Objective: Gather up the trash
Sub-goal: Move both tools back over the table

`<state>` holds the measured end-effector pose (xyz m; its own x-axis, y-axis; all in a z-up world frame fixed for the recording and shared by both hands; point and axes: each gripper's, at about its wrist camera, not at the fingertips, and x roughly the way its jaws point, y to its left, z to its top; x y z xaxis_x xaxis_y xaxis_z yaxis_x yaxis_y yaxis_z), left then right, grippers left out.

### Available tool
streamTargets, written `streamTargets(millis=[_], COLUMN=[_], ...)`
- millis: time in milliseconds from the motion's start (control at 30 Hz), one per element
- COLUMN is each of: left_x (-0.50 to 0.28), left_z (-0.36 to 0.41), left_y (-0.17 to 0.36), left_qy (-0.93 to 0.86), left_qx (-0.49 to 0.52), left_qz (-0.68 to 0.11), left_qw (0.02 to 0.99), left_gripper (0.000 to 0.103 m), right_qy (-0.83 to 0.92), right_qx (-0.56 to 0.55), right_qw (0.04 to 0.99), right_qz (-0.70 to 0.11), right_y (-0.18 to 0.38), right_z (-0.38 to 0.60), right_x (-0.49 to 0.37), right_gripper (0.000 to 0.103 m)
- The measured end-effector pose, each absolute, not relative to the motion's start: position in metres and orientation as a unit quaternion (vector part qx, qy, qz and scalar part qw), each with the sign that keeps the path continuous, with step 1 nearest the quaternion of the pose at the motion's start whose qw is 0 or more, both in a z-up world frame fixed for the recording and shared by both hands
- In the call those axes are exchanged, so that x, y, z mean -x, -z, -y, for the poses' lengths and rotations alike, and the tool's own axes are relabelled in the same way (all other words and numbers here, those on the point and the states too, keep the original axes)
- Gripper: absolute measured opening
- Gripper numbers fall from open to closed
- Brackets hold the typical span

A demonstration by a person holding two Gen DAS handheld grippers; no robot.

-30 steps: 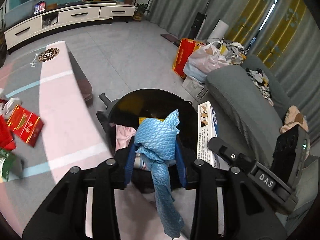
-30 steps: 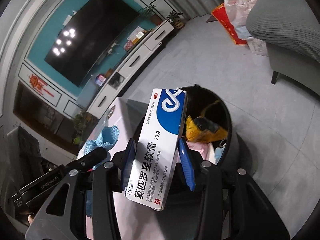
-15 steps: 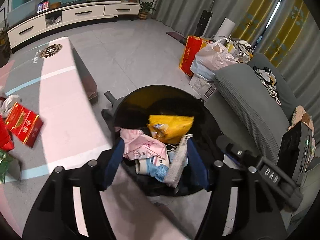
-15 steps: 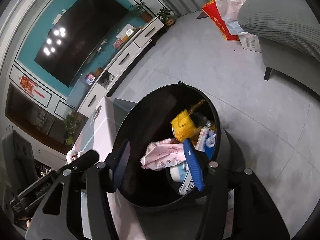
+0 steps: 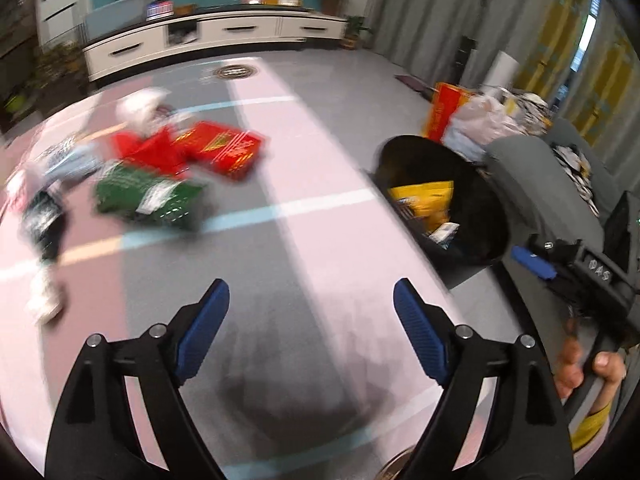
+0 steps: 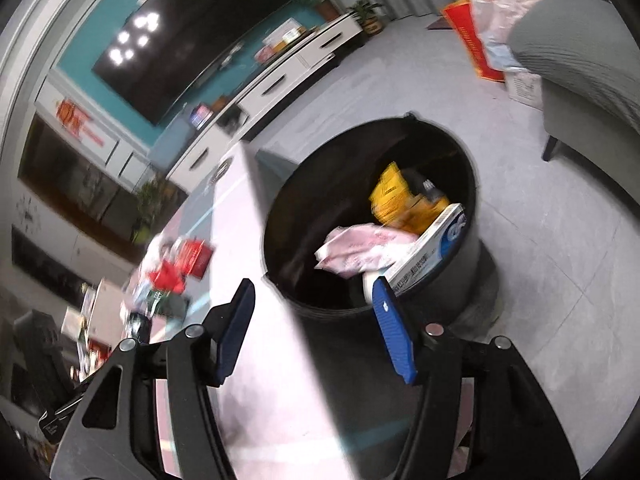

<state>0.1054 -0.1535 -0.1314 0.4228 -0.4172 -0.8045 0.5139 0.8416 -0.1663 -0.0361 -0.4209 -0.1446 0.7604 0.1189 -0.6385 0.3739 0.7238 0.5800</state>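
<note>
From the left wrist view, the left hand-held gripper [image 5: 310,306] tips downward over the pink-and-grey desk [image 5: 288,184], its blue pads [image 5: 202,330] spread wide with nothing between them — the jaws have just been opening. Everything is smeared by motion. Toward the desk's far left side lies the waiting trash: a red box [image 5: 224,150] with its long axis running roughly left to right, a crumpled red wrapper [image 5: 146,152] touching it, a green packet [image 5: 146,196] just nearer, and something white [image 5: 140,106] beyond; too blurred to tell more. Off the desk's right edge stands the black trash bin [image 5: 480,236], a yellow bag [image 5: 426,200] showing inside. At the far right the person's right hand [image 5: 588,364] grips the other tool's handle, a yellow sleeve cuff [image 5: 592,428] below it.

From the right wrist view, the right hand-held gripper [image 6: 316,330] angles down at the desk's edge [image 6: 256,280] beside the bin [image 6: 460,288]. Its jaws stand moderately apart and empty, having just been opening. Inside the bin a white-and-blue carton [image 6: 434,250] leans against the near right wall, long axis slanting from lower left up to upper right, its blue-printed end highest. A pink packet [image 6: 360,250] lies just left of it, touching, and the yellow bag [image 6: 396,200] sits behind both. The red box [image 6: 196,256] and red wrapper [image 6: 166,280] show on the desk at left, blurred.
</note>
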Motion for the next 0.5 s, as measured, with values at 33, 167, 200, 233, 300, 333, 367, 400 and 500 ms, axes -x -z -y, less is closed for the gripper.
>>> streamTargets(millis=[33,167,200,233,300,333,367,400,500], left_x=[-0.105,-0.104,-0.104,-0.104,-0.103,-0.102,-0.102,-0.101,-0.101], left_z=[0.137,0.076,0.063,0.048,0.02,0.007,-0.006,-0.02,-0.049], left_y=[0.131,0.132,0.132,0.133,0.135,0.136,0.138,0.14,0.145], left_qy=[0.261,0.21,0.199,0.186,0.159,0.147,0.135,0.12,0.095], left_qx=[-0.045,-0.005,0.002,0.01,0.02,0.024,0.029,0.035,0.053], left_qz=[-0.461,-0.464,-0.464,-0.463,-0.463,-0.463,-0.463,-0.464,-0.466], left_qw=[0.847,0.861,0.863,0.867,0.872,0.874,0.876,0.877,0.878], left_gripper=[0.085,0.085,0.085,0.085,0.085,0.085,0.085,0.085,0.085], right_qy=[0.067,0.033,0.027,0.019,0.006,0.0,-0.009,-0.015,-0.033], right_qx=[-0.355,-0.311,-0.302,-0.287,-0.262,-0.249,-0.234,-0.225,-0.201], right_qw=[0.867,0.879,0.882,0.885,0.889,0.892,0.894,0.894,0.895], right_qz=[-0.342,-0.359,-0.362,-0.367,-0.374,-0.378,-0.383,-0.386,-0.397], right_y=[0.142,0.129,0.127,0.124,0.12,0.118,0.116,0.116,0.116], right_z=[0.412,0.377,0.369,0.358,0.34,0.331,0.319,0.313,0.291], right_x=[0.033,0.019,0.017,0.014,0.007,0.003,-0.001,-0.003,-0.014], right_gripper=[0.061,0.061,0.061,0.061,0.061,0.061,0.061,0.061,0.061])
